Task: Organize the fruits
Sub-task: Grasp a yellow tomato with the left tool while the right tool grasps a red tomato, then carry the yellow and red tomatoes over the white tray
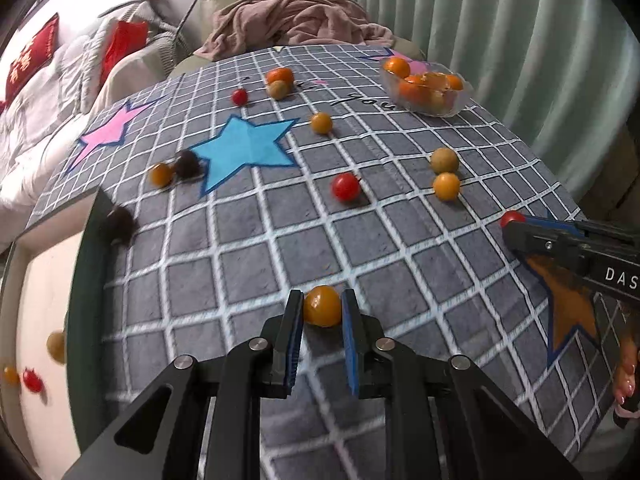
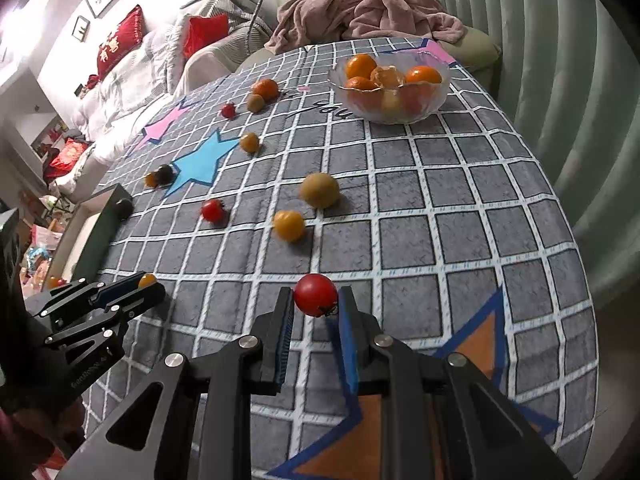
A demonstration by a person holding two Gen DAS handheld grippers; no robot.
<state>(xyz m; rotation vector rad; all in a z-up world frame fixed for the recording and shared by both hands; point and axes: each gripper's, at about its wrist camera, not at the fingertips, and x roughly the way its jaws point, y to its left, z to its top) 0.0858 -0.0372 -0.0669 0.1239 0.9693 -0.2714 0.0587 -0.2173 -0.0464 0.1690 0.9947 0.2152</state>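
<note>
My left gripper [image 1: 322, 306] is shut on a yellow cherry tomato [image 1: 322, 306] just above the checked cloth; it also shows in the right wrist view [image 2: 149, 286]. My right gripper [image 2: 316, 296] is shut on a red cherry tomato [image 2: 315, 294]; it shows at the right of the left wrist view [image 1: 514, 220]. A glass bowl [image 2: 434, 98] with oranges stands at the far right. Loose fruit lies on the cloth: a red tomato [image 1: 345, 186], yellow tomatoes [image 1: 447, 186] [image 1: 321, 123], a green-brown fruit [image 1: 444, 160], dark fruits [image 1: 187, 164] [image 1: 120, 225].
A white tray with a dark green rim [image 1: 82, 280] lies at the left table edge and holds a few small fruits [image 1: 32, 380]. A sofa with a pink blanket [image 1: 296, 20] stands behind the table. A green curtain [image 1: 520, 40] hangs on the right.
</note>
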